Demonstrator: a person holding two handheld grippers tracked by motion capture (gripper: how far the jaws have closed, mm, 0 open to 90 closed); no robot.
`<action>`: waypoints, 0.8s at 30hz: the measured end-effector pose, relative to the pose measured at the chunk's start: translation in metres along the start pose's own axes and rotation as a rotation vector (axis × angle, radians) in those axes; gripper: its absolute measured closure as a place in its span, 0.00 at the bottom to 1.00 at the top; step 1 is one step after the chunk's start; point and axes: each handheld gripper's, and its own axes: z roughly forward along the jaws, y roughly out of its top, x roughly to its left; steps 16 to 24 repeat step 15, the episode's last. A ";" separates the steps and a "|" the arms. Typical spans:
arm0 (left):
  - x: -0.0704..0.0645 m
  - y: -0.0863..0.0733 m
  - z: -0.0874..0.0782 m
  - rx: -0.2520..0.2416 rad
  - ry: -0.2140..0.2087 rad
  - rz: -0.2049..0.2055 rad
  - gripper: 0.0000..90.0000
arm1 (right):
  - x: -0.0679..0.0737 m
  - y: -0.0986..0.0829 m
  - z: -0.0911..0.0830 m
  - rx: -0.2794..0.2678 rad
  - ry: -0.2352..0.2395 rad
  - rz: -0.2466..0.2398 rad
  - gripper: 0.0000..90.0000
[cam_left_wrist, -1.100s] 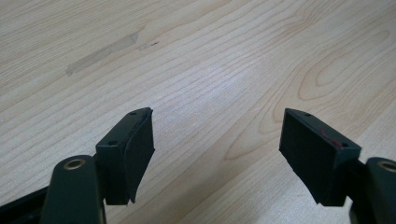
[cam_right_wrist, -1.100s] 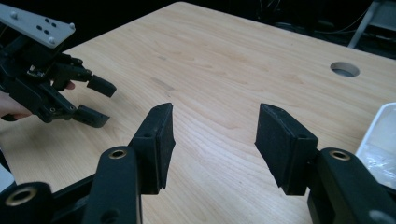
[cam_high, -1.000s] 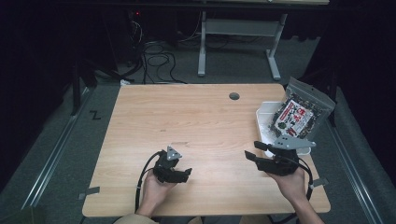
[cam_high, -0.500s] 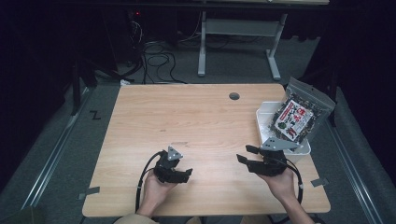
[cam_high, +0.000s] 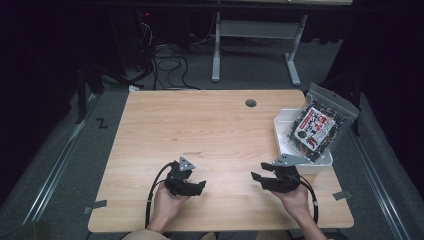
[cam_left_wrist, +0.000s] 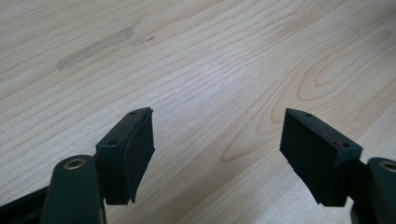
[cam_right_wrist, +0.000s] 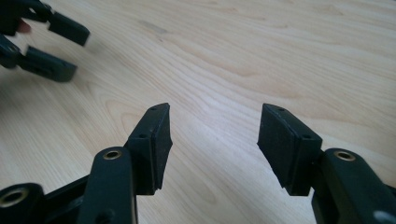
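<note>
Both grippers idle, nothing held: left gripper (cam_high: 196, 186) and right gripper (cam_high: 260, 178) spread over bare table (cam_high: 200, 125). Judged next: right reaches far-right for snack bag (cam_high: 320, 127) in white tray (cam_high: 281, 124).

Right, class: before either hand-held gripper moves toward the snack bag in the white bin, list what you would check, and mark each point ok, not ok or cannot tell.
1. Left hand-held gripper open, nothing between its jaws: ok.
2. Right hand-held gripper open, nothing held: ok.
3. Bare table between the right hand-held gripper and the white bin: ok.
4. Snack bag reachable: ok, it leans out over the bin's far right rim.
5. Snack bag sealed: cannot tell.
6. Anything else in the bin beneath the bag: cannot tell.
</note>
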 end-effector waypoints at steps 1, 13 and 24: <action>0.000 0.000 -0.001 -0.006 0.002 -0.006 0.29 | -0.001 -0.005 0.001 0.013 -0.012 -0.002 0.50; 0.001 0.001 -0.002 -0.013 0.002 -0.013 0.29 | -0.004 -0.022 0.004 0.014 -0.021 0.007 0.52; 0.001 0.002 0.000 -0.005 0.003 -0.011 0.29 | -0.003 -0.022 0.004 0.020 -0.016 -0.009 0.53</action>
